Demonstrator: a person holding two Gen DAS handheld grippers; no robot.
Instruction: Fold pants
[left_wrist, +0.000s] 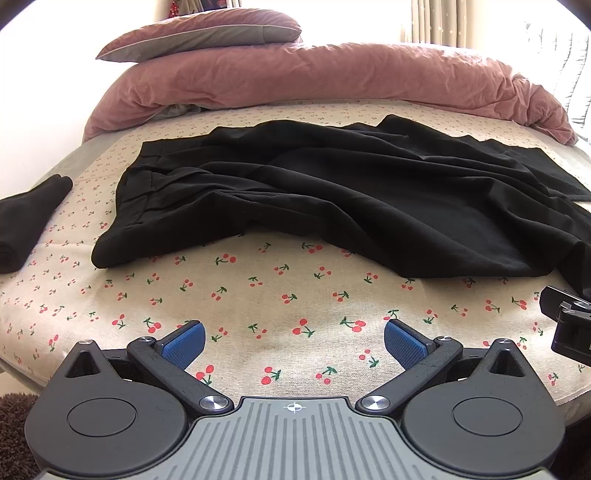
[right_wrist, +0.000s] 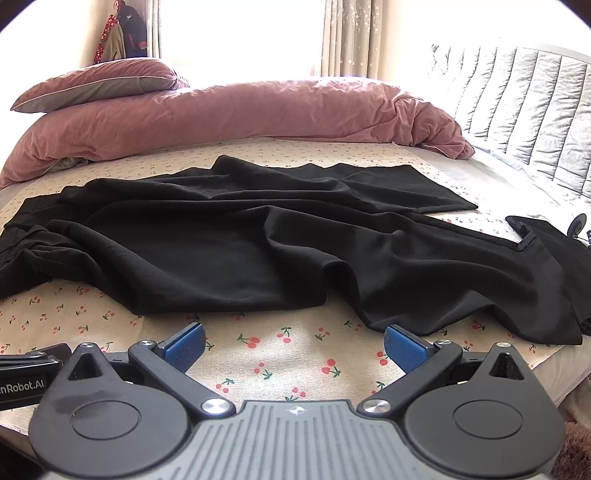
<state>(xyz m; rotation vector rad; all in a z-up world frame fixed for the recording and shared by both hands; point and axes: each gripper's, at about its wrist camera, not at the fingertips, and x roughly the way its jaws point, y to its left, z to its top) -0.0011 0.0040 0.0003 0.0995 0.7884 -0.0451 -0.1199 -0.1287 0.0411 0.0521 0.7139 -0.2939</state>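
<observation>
The rumpled black fabric pants (left_wrist: 332, 195) lie spread on the cream cherry-print bedsheet (left_wrist: 295, 306), unfolded, their long axis running from nine o'clock to three o'clock across both views. The pleated waistband end sits toward nine o'clock and the leg ends reach toward three o'clock, one leg hem lying flat toward one o'clock in the right wrist view.

From the left gripper (left_wrist: 294, 341) the garment lies at twelve o'clock, apart from the jaws, with bare sheet between. The right gripper (right_wrist: 294, 343) is nearer: the near edge of the pants (right_wrist: 295, 240) comes just beside its right blue fingertip pad (right_wrist: 404, 349), though I cannot tell whether they touch.

Both grippers have their jaws spread wide and hold nothing.

A small folded black garment (left_wrist: 26, 218) rests at nine o'clock. A bunched dusty-pink duvet (left_wrist: 314, 79) and pink pillow (left_wrist: 199, 33) lie beyond at twelve o'clock.
</observation>
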